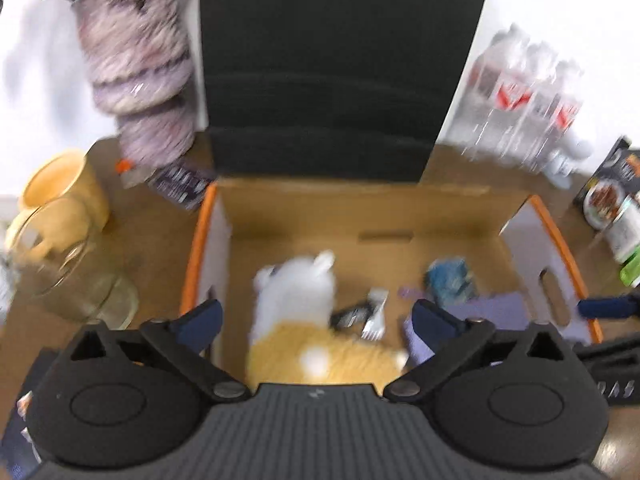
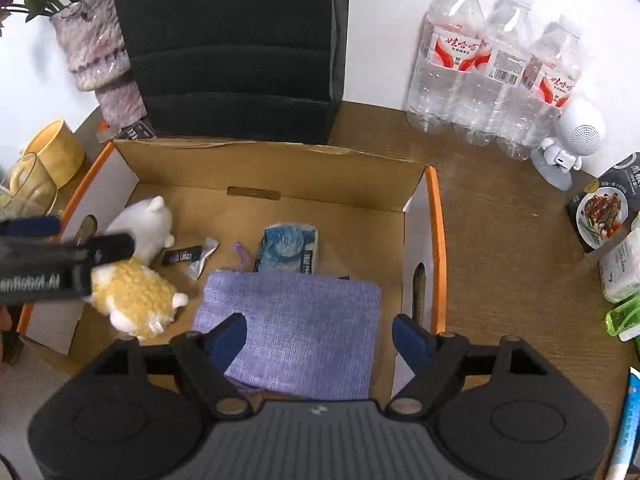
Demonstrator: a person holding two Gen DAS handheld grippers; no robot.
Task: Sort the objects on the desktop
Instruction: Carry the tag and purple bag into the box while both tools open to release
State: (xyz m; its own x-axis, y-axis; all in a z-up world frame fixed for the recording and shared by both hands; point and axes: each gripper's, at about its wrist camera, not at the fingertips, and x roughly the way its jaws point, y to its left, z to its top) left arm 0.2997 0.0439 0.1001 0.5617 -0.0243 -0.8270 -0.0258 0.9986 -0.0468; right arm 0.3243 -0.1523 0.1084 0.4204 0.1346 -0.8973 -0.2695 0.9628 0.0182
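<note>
Two hand-held grippers hover over an open cardboard box (image 2: 276, 160) with orange edges, set on a brown desk (image 2: 500, 240).

The left gripper (image 1: 316, 316) has its jaws spread wide and nothing between them. Directly beneath it, on the left side of the box floor, lies a plush toy (image 1: 304, 320) with a white head and a yellow woolly body. This view is blurred.

The right gripper (image 2: 320, 338) is also released, jaws apart and empty. It hangs over a purple cloth (image 2: 296, 320) that lies flat on the right side of the box floor. Behind the cloth sit a blue packet (image 2: 288, 248), a small black sachet (image 2: 182, 256) and a silvery wrapper (image 2: 204, 260).

Outside the box stand three water bottles (image 2: 492, 72), a white speaker (image 2: 576, 140), a yellow mug (image 2: 56, 152), a glass (image 2: 28, 188), a vase (image 2: 92, 48) and a black file rack (image 2: 232, 40).

Risks, as a judgement: the grippers work close together inside one box, so they could knock each other when lifting out. The left fingers sit near the box's left wall and could catch it, dragging the box toward the glass and mug. The cloth is soft and could snag on a pad and ride back up. Whatever is fetched next from the right side stands near the bottles, which would topple easily.
</note>
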